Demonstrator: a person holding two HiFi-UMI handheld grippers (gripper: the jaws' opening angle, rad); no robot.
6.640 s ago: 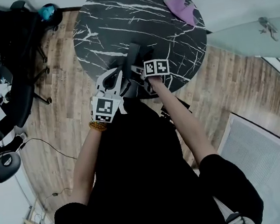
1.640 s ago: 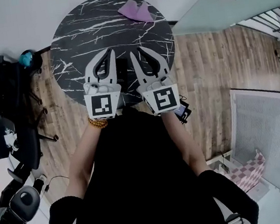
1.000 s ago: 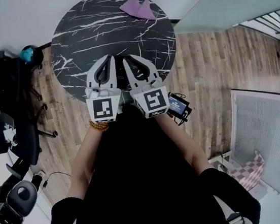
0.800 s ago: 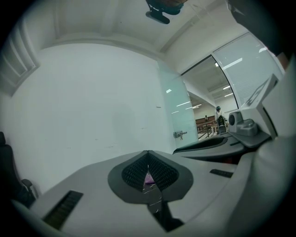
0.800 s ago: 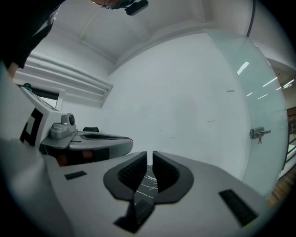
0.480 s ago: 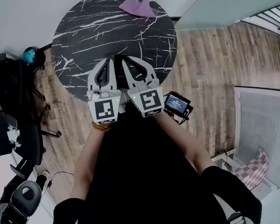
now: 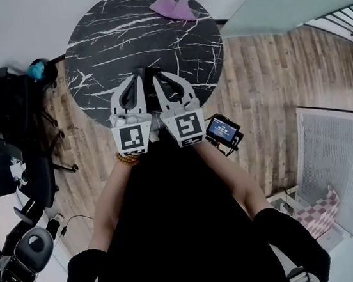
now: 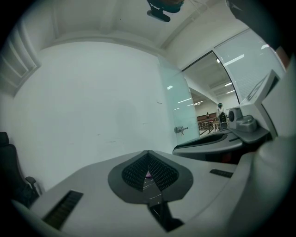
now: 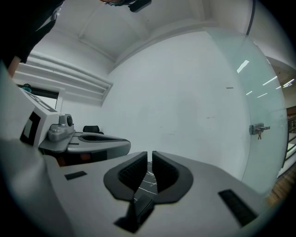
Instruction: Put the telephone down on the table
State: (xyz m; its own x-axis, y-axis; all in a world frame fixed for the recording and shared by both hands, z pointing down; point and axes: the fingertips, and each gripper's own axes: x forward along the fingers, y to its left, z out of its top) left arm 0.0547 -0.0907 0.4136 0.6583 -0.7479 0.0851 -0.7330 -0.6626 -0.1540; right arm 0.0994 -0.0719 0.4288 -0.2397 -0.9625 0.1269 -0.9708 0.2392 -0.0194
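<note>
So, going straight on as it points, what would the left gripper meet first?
Likely the purple cloth at the table's far edge, seen right past the left gripper's shut tips. If it passes above, then the white wall; height is unclear.

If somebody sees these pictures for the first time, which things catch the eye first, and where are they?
The round black table with white veins fills the upper middle of the head view, a purple cloth at its far edge. At its near edge the left hand-held gripper and right hand-held gripper point side by side, both shut and empty. A small blue screen glows by the person's right arm.
</note>
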